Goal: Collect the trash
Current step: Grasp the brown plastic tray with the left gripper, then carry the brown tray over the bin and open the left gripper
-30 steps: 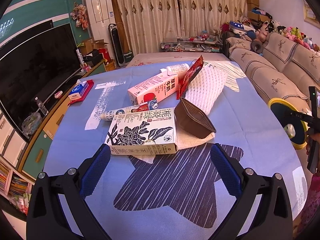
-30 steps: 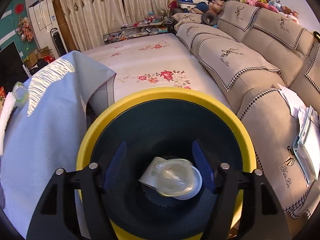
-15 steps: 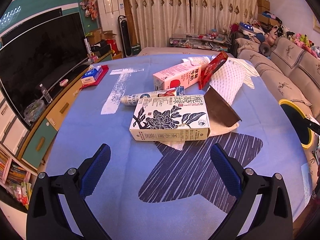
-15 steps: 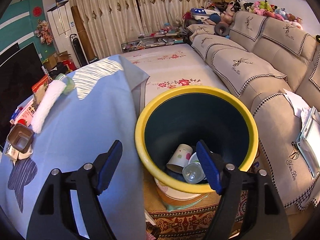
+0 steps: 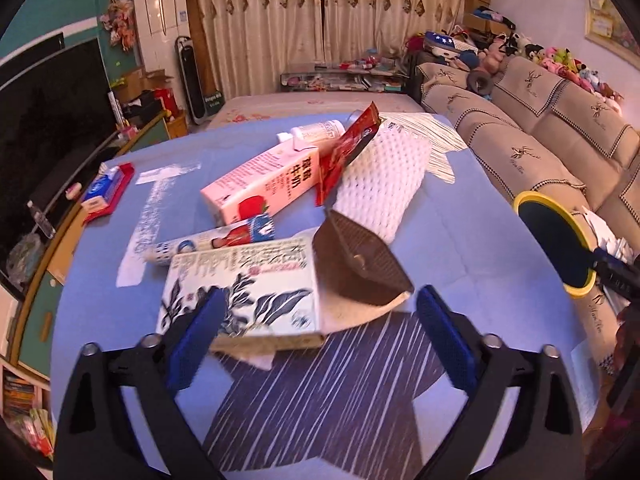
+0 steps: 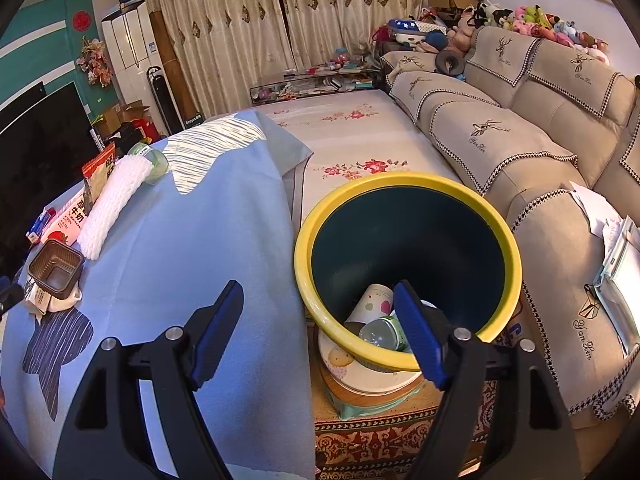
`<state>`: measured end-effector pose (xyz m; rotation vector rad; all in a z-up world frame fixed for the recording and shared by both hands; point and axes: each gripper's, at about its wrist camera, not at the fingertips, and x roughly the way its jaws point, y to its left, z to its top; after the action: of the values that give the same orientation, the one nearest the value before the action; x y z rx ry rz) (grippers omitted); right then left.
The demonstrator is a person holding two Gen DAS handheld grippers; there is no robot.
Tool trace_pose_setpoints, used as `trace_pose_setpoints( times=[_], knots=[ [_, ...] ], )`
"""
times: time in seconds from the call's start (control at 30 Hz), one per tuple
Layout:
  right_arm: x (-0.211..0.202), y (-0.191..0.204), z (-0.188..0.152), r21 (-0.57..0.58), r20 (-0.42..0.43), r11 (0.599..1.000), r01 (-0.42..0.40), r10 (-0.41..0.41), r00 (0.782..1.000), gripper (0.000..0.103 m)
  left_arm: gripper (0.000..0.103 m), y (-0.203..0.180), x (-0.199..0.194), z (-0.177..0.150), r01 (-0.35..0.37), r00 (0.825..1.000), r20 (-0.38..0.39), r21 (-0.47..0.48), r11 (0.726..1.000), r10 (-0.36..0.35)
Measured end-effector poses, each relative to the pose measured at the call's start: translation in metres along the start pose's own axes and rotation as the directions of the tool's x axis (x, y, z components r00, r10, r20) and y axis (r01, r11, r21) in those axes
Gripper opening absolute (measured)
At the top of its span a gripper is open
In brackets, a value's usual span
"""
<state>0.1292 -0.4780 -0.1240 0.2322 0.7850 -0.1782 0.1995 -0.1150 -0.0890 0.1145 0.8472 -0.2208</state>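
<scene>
Since the earlier frame the left gripper [image 5: 318, 322] comes closer to the tea box [image 5: 244, 288], its jaws just closing but still apart; the right gripper [image 6: 320, 330], empty and apart, hangs beside the bin [image 6: 408, 182], where a cup [image 6: 370, 302] and a bottle [image 6: 382, 332] lie. Most trash remains on the worktop [image 5: 460, 240].

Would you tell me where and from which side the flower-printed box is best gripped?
Probably across its two long side edges, from above at its near end. The flower-printed box lies flat, broad face up, on a tissue. The brown tray crowds its right edge, so grip low. The left gripper, its jaws just narrowing, is open.
</scene>
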Motion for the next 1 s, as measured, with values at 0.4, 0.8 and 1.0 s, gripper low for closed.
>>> trace_pose_setpoints(
  times=[0.4, 0.8, 1.0],
  knots=[
    [0.01, -0.013, -0.003, 0.036, -0.021, 0.999, -0.016, 0.017, 1.0, 0.073, 0.035, -0.017, 0.046, 0.04, -0.051, 0.989, -0.138, 0.038, 0.998, 0.056],
    [0.009, -0.018, -0.003, 0.052, -0.016, 0.998, -0.028, 0.029, 0.999, 0.073, 0.005, -0.024, 0.054, 0.038, -0.078, 0.987, -0.133, 0.095, 0.992, 0.09],
    [0.008, -0.021, -0.004, 0.059, -0.02, 0.998, -0.03, 0.031, 0.999, 0.073, 0.005, -0.031, 0.049, 0.037, -0.052, 0.991, -0.116, 0.108, 0.993, 0.065]
  ],
)
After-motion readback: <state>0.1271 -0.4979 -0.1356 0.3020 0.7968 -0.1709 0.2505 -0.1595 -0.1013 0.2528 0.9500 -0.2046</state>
